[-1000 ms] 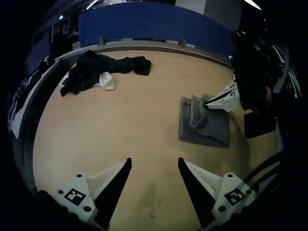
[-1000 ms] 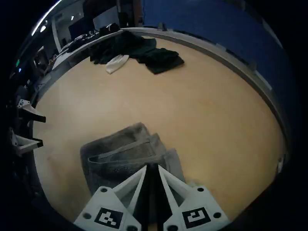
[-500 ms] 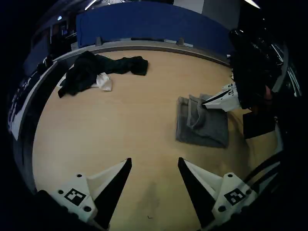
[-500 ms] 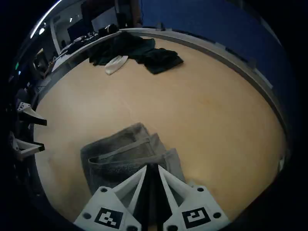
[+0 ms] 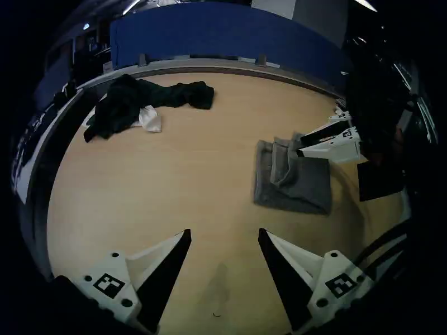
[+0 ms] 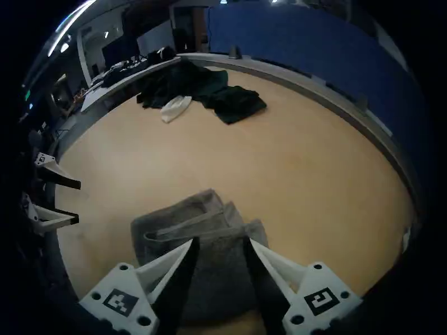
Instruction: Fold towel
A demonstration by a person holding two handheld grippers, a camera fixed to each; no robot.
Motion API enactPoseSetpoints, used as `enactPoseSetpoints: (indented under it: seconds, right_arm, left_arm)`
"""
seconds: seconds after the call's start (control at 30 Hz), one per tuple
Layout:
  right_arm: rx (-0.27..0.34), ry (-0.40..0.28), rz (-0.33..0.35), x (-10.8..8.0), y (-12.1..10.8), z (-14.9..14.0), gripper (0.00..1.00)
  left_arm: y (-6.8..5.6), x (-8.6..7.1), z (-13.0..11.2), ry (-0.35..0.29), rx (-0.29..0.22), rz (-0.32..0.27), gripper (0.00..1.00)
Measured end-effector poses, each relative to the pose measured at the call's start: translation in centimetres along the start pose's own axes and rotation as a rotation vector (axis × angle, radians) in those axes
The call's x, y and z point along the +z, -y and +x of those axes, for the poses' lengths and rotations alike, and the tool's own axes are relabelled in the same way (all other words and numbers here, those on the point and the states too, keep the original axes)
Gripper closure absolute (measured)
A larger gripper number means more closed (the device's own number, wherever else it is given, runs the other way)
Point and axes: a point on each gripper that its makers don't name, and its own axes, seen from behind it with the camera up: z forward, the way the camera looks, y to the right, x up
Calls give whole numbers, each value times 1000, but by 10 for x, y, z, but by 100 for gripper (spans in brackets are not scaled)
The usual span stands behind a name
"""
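The right gripper's [image 6: 220, 245] fingers are spread, with nothing pinched between them. They straddle the near part of the grey towel [image 6: 184, 220]; whether the tips rest on the cloth or hang just above it cannot be told. In the left gripper view the same right gripper [image 5: 302, 144] reaches in over the towel [image 5: 290, 178] from the side, one finger above the other.

The left gripper's [image 5: 223, 233] fingers are also wide apart and empty, over bare tabletop [image 5: 167, 178] well apart from the towel. It looks to be kept out of the way, since one gripper is enough here.

The towel lies in a compact stack of several layers near the tabletop's near edge, close to the person. The uppermost flap sits a little askew, so its lower layers show as steps. The fold appears nearly or fully done; a straightening nudge may be all that remains.

At the far edge, against the blue partition [image 5: 223, 33], a heap of dark clothes [image 5: 145, 100] and a small white cloth [image 5: 150, 118] lie apart from the work.
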Motion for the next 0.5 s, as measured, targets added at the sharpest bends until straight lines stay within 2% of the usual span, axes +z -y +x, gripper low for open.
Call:
enactPoseSetpoints:
  seconds: [0.13,0.5]
  right_arm:
    - [-8,-19,-13,-9,0,2,28]
    - [0,-60,-17,-34,8,-3,26]
  left_arm:
    - [3,1,0,0,3,10,11]
    - [-4,-1,2,-4,7,2,11]
